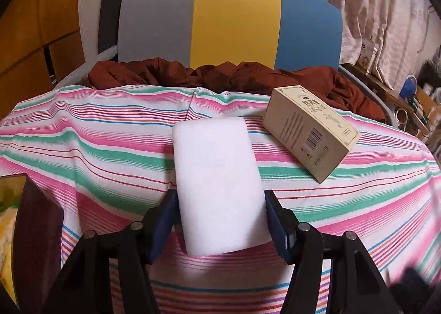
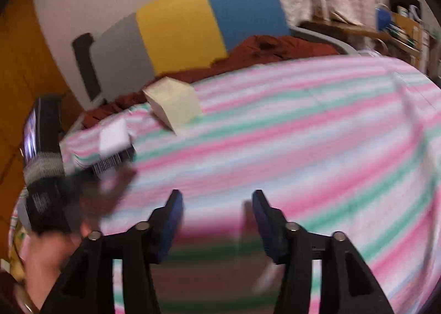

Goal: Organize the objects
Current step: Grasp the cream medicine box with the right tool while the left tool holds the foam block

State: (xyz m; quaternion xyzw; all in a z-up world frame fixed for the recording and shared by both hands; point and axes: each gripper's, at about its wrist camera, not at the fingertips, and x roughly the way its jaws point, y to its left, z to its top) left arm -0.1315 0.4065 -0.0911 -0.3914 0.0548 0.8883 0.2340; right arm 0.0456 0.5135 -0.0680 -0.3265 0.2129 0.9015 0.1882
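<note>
A white foam block (image 1: 217, 184) lies lengthwise on the striped cloth (image 1: 82, 148), and my left gripper (image 1: 220, 198) is shut on it, its blue pads pressing on the block's two long sides. A beige cardboard box (image 1: 311, 129) with a barcode lies tilted on the cloth, to the right of the block and beyond it. The right wrist view is blurred: my right gripper (image 2: 217, 198) stands open over the striped cloth (image 2: 303, 134) with nothing between its fingers. Far to its left are the white block (image 2: 114, 134) in the left gripper and the beige box (image 2: 176, 101).
A chair back (image 1: 228, 18) in grey, yellow and blue rises behind the cloth, with a rust-brown fabric (image 1: 165, 74) bunched at its foot. A dark maroon object (image 1: 35, 225) stands at the left edge. Curtains and a cluttered shelf (image 1: 413, 98) fill the right.
</note>
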